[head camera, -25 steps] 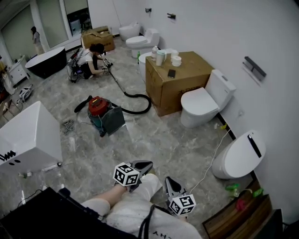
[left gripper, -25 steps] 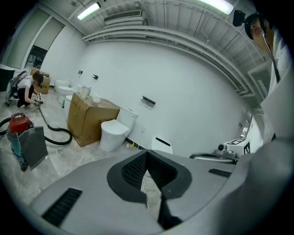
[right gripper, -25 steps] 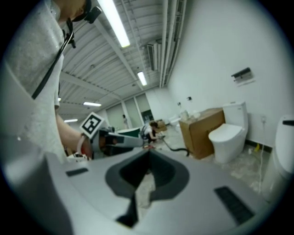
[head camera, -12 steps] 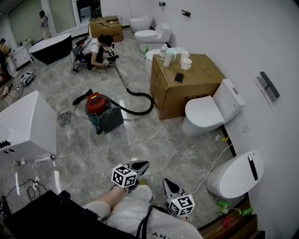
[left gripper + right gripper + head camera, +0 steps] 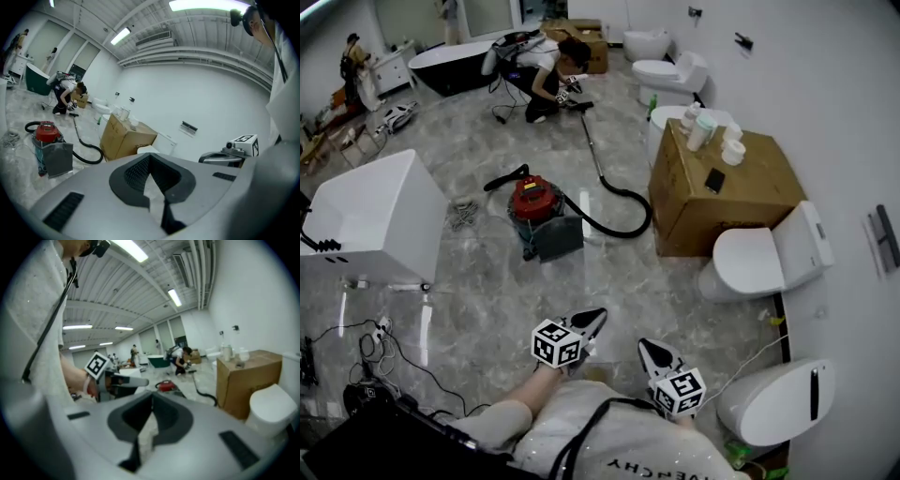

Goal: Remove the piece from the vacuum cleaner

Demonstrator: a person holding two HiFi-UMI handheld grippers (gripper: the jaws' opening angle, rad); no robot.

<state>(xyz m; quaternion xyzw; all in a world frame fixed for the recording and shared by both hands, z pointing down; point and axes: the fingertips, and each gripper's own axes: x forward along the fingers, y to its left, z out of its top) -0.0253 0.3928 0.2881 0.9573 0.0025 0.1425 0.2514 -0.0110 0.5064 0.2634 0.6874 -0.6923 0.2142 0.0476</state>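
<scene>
The left tool [image 5: 595,317] and the right tool [image 5: 647,348] point forward side by side, slightly downward, jaws together, nothing between them

The vacuum cleaner [image 5: 534,200], a canister with a red top and a dark lower body, stands upright on the grey floor [image 5: 487,291]. Its black hose [image 5: 619,232] loops out to the right and joins a thin straight wand [image 5: 594,148] lying on the floor.

This looks like a big bathroom shop: white toilets [image 5: 759,261] line the wall, and a black bathtub [image 5: 450,73] sits far off.
</scene>
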